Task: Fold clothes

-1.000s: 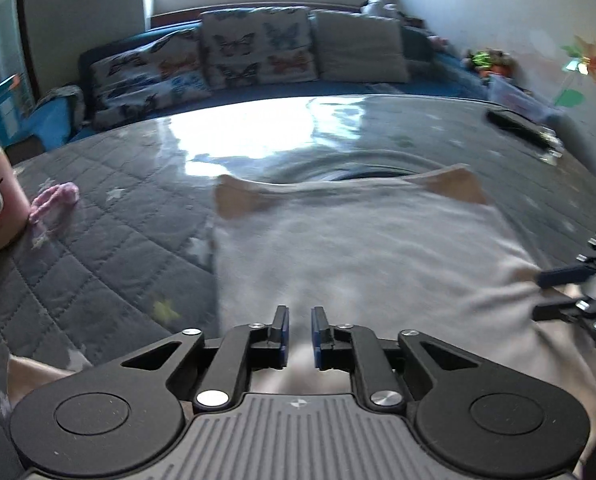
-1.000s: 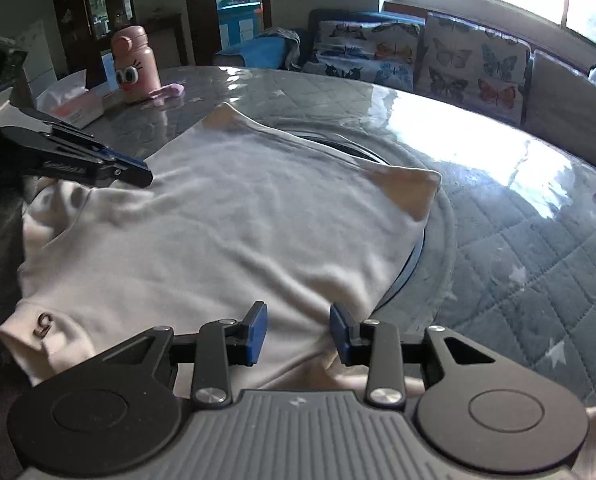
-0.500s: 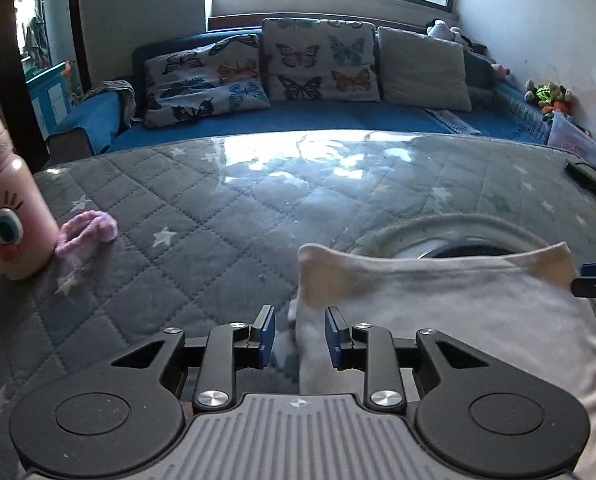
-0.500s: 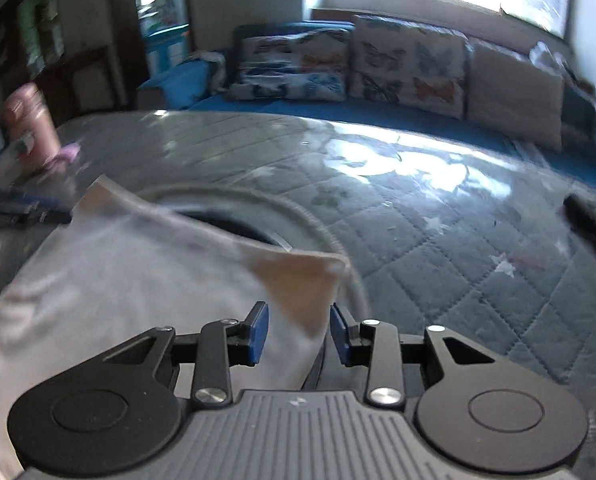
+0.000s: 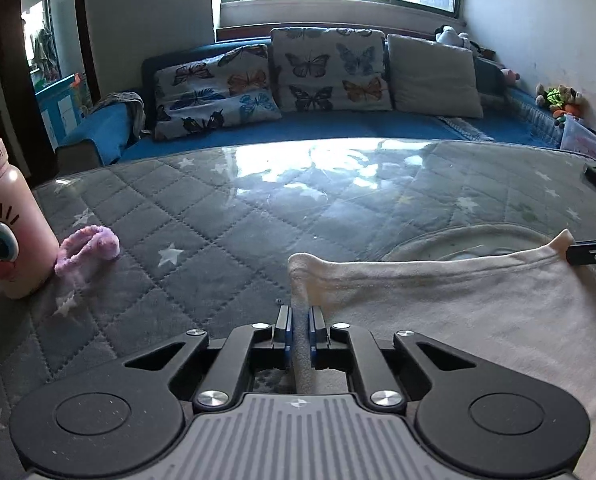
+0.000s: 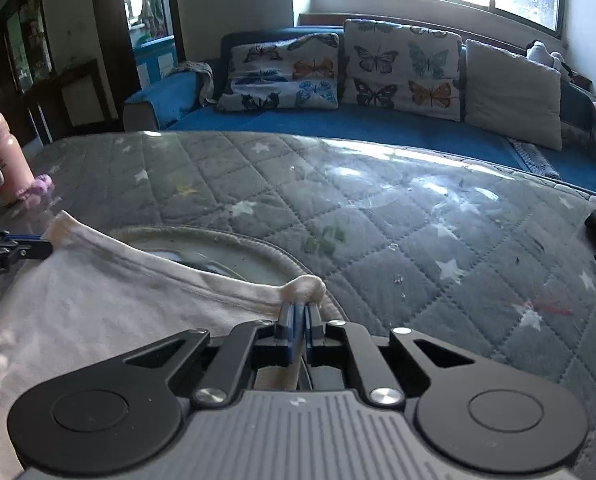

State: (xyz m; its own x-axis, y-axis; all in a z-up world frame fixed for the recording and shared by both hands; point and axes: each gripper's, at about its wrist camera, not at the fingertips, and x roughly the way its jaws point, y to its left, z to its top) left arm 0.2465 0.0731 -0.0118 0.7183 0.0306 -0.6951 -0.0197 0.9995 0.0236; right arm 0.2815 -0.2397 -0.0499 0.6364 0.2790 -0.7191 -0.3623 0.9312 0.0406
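Your jaws are pinched in on both sides: the right gripper (image 6: 299,314) is clamped on the far right corner of the cream T-shirt (image 6: 97,300), with the fabric bunched up just past its pads, while the left gripper (image 5: 300,318) stands narrow at the far left corner, and from its own view you cannot quite tell whether cloth sits between the pads or only beside them. Check that hold before you lift, because a fold carried on one corner will skew. The T-shirt lies flat on the grey quilted table cover (image 5: 217,248), its far hem stretched between your two grippers and crossing a round stitched ring (image 6: 225,240) in the cover. Judging from this, you are set to bring the far hem toward you; raise both corners together, keep the hem taut and level, and lay it down square on the near half. Farther left, the pink cartoon bottle (image 5: 5,220) and the purple hair tie (image 5: 89,246) touching it stand well apart from the cloth, so your path is free.
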